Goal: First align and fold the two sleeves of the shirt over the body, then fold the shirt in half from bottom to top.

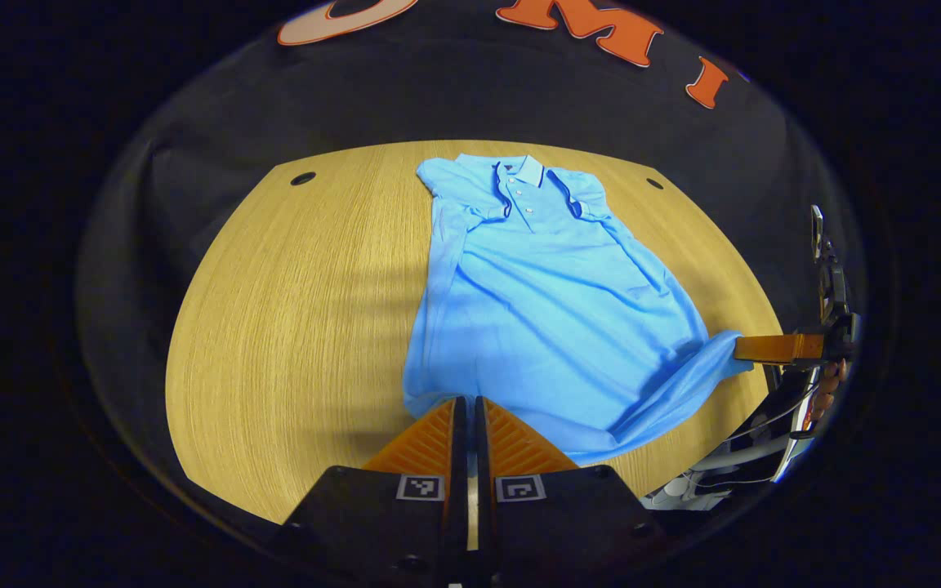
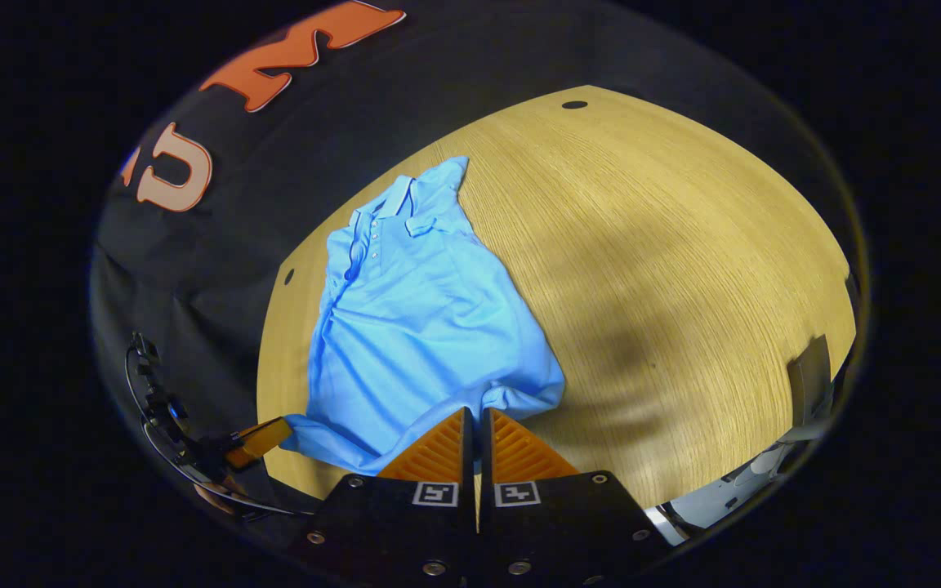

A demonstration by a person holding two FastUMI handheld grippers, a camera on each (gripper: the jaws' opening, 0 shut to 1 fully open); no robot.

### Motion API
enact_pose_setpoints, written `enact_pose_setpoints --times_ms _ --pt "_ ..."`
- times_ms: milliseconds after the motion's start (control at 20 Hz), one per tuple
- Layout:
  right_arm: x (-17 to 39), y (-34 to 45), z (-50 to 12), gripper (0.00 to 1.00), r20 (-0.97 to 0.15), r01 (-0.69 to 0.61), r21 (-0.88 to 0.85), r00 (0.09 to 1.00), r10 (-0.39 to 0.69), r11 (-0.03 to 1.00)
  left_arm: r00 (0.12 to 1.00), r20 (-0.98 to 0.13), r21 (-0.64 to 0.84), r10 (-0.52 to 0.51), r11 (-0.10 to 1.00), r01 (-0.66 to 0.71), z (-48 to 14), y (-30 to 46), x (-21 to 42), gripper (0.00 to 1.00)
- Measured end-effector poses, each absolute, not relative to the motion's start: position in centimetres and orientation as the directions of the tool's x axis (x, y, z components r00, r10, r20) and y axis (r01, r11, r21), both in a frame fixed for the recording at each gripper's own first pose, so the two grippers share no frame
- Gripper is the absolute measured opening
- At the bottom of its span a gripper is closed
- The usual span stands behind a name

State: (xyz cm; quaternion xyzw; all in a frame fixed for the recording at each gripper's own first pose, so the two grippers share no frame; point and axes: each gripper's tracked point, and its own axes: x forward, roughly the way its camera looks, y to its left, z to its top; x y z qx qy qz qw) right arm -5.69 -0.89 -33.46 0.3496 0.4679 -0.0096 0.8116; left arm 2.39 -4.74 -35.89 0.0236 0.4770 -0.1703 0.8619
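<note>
A light blue polo shirt (image 1: 544, 310) lies flat on a wooden table (image 1: 299, 310), collar (image 1: 519, 170) at the far side and both short sleeves folded in over the chest. In the left gripper view my left gripper (image 1: 468, 402) is shut on the near hem at one bottom corner. The other bottom corner is drawn out to a point toward my right gripper (image 1: 738, 347), which pinches it. The right gripper view has the shirt (image 2: 413, 327) running away from my right gripper (image 2: 474, 415), shut on the hem, with the left gripper (image 2: 287, 429) gripping the far corner.
Bare wood of the table (image 2: 666, 245) spreads wide on both sides of the shirt. Small dark holes (image 1: 303, 178) (image 1: 655, 184) mark the table's far corners. A hand (image 1: 830, 388) holds the right gripper off the table's edge. A grey object (image 2: 809, 380) stands beyond the table edge.
</note>
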Motion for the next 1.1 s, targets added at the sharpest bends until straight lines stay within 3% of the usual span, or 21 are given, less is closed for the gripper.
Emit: enact_pose_setpoints --times_ms 350,900,1000,1100 --pt "1.8 -1.7 -28.9 0.02 -0.711 0.322 0.604 0.631 0.311 0.729 0.59 -0.755 -0.11 -0.285 0.943 0.315 -30.8 -5.7 10.0 0.1" --pt "15.5 -4.5 -25.5 0.02 -0.675 0.294 0.571 0.699 0.235 0.766 0.703 -0.649 -0.098 -0.29 0.949 0.301 -28.2 -6.6 25.9 0.09" --pt "18.1 -5.2 -25.9 0.02 -0.681 0.302 0.558 0.7 0.217 0.773 0.707 -0.645 -0.101 -0.292 0.949 0.3 -28.5 -6.6 28.6 0.07" --pt "19.5 -5.6 -27.0 0.02 -0.698 0.317 0.543 0.685 0.208 0.778 0.612 -0.707 -0.15 -0.356 0.92 0.362 -31.0 -8.3 28.4 0.09"
